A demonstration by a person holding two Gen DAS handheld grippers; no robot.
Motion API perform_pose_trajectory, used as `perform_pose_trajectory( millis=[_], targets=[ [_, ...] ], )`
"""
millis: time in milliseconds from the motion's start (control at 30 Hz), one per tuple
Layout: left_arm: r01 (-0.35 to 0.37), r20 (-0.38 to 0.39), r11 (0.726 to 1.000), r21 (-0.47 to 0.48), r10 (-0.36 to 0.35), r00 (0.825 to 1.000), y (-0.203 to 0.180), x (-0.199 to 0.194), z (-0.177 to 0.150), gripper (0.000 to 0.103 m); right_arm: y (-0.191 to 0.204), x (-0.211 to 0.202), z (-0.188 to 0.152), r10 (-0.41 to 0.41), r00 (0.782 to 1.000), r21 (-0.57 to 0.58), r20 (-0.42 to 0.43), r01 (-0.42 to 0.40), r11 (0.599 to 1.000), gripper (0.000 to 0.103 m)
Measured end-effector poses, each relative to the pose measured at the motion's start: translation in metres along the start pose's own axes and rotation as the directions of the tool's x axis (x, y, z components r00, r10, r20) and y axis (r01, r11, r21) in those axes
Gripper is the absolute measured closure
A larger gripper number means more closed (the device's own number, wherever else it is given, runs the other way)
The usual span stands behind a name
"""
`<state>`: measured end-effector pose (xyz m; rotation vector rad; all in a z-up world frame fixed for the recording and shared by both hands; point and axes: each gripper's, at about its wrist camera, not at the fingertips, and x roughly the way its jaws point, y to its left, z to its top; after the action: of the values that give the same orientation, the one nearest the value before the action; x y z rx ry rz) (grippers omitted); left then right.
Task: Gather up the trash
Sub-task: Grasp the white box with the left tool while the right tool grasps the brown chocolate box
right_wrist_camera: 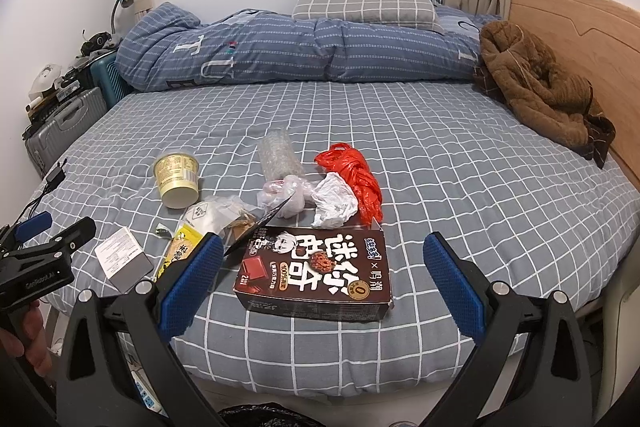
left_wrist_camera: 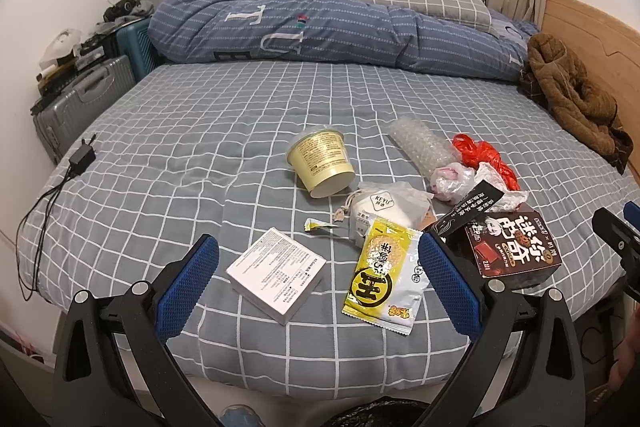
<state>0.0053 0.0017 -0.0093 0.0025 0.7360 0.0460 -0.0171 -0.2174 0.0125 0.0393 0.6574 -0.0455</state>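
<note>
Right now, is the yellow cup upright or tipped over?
Tipped over: the yellow cup lies on its side on the bed, its label facing up.

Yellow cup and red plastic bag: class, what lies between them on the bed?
Between the yellow cup and the red plastic bag lies a clear bubble-wrap roll, shown in both wrist views.

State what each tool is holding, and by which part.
Nothing. The left tool and right tool are both open and empty above the bed.

Open bed [left_wrist_camera: 200, 131] sheet left of the yellow cup [left_wrist_camera: 320, 163], trash crowded near the front edge, brown box [right_wrist_camera: 316, 273] between the right tool's [right_wrist_camera: 324, 283] spread fingers, folded quilt [right_wrist_camera: 280, 47] blocking the far side
</note>
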Motion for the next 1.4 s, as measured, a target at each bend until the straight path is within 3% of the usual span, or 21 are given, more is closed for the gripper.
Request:
perform_pose_trajectory(
  millis=[267, 367, 533, 600, 733, 833, 933, 1133, 1233, 1400],
  targets=[
    [-0.033, -0.055, 0.999, 0.012, 0.034, 0.998, 0.021, 0.024, -0.004, 0.006, 0.014, 0.028, -0.004, -0.004, 0.998, -0.043, -0.065, 0.001, 0.999, 0.007],
    [-0.048, -0.083, 0.999, 0.017, 0.049, 0.995, 0.037, 0.038, -0.007, 0.006, 0.021, 0.042, -0.004, -0.015, 0.997, -0.128, -0.076, 0.005, 0.992, 0.007],
    [-0.031, -0.157, 1.0, -0.002, 0.03, 0.987, 0.067, 0.064, -0.01, 0.006, 0.019, 0.065, 0.002, 0.037, 0.99, -0.285, -0.136, -0.075, 0.956, 0.007],
    [-0.017, -0.188, 1.0, 0.012, 0.019, 0.982, 0.074, 0.075, -0.008, 0.006, 0.018, 0.081, 0.004, 0.071, 0.978, -0.377, -0.198, -0.143, 0.915, 0.007],
    [0.041, -0.246, 0.997, 0.064, -0.024, 0.969, 0.077, 0.091, -0.004, 0.006, 0.021, 0.107, 0.0, 0.064, 0.95, -0.526, -0.306, -0.224, 0.82, 0.007],
    [0.076, -0.285, 0.991, 0.108, -0.042, 0.958, 0.074, 0.1, -0.003, 0.006, 0.03, 0.12, 0.0, 0.043, 0.931, -0.631, -0.362, -0.279, 0.724, 0.007],
    [0.109, -0.307, 0.983, 0.148, -0.059, 0.95, 0.069, 0.108, -0.003, 0.006, 0.041, 0.131, 0.0, 0.051, 0.897, -0.686, -0.439, -0.372, 0.625, 0.007],
    [0.13, -0.352, 0.973, 0.19, -0.056, 0.934, 0.058, 0.124, -0.012, 0.006, 0.063, 0.151, -0.001, 0.048, 0.819, -0.7, -0.572, -0.518, 0.491, 0.007],
    [0.155, -0.362, 0.969, 0.193, -0.077, 0.929, 0.054, 0.127, -0.013, 0.006, 0.066, 0.161, 0.002, 0.049, 0.757, -0.655, -0.652, -0.594, 0.467, 0.007],
    [0.19, -0.397, 0.957, 0.219, -0.09, 0.913, 0.044, 0.132, -0.019, 0.006, 0.078, 0.173, 0.002, 0.019, 0.676, -0.601, -0.737, -0.668, 0.439, 0.007]
  ],
)
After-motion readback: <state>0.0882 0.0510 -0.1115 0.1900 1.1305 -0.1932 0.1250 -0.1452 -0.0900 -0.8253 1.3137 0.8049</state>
